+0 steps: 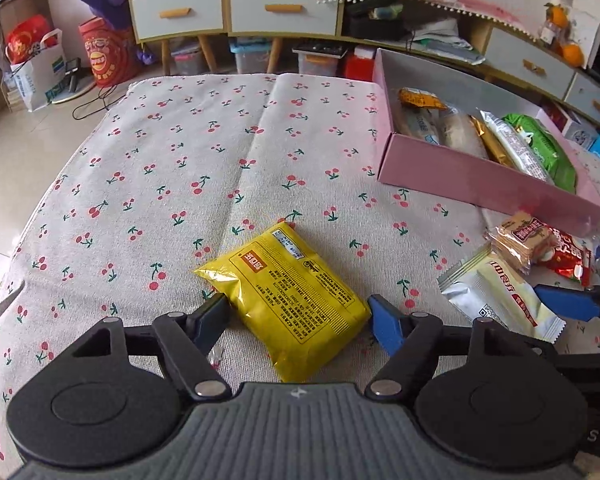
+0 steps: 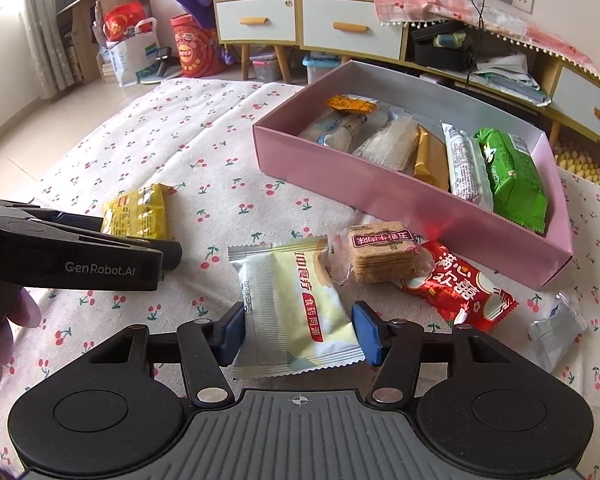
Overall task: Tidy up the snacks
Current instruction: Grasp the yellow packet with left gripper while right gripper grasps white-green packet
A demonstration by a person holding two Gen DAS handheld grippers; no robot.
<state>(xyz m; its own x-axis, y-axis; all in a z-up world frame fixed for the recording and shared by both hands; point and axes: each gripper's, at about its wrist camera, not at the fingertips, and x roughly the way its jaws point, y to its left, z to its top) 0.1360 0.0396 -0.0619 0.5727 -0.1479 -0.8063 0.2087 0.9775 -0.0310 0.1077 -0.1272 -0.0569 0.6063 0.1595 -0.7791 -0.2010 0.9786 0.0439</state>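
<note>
Left tongs: left gripper (image 1: 298,320) straddles the yellow packet (image 1: 284,300), jaws about halfway in; both pads look to touch the packet's sides, so I read it as just gripped, still lying on the cloth.
Right tongs: right gripper (image 2: 298,330) has its blue pads against both edges of the pale packet (image 2: 292,312), which is still flat on the cloth; a light pinch, not yet a lift.
Step in hand: taking hold of two loose snacks at once, one per hand, judged from the pads at the wrappers.
Next move: each packet should be lifted clear and carried to the far right, over the near wall of the pink box (image 2: 380,196); the free room looks to be at the box's left end.
Where the snacks are: several are already lined up in the box, among them a green packet (image 2: 512,176) at the right end; a cracker stack (image 2: 380,256) and a red packet (image 2: 456,284) lie just beside the box's near wall, and a small clear wrapper (image 2: 556,328) lies further right.
Materials: yellow packet is glossy crinkled foil, puffy and pillow-shaped; pale packet is flat matt film with saw-tooth sealed ends; both likely slip or buckle under a hard squeeze.
Box: shallow stiff card, rectangular, pink outside and grey inside.
Surface: cherry-print cloth (image 1: 180,160), soft woven fabric with a crease running away down the middle.
</note>
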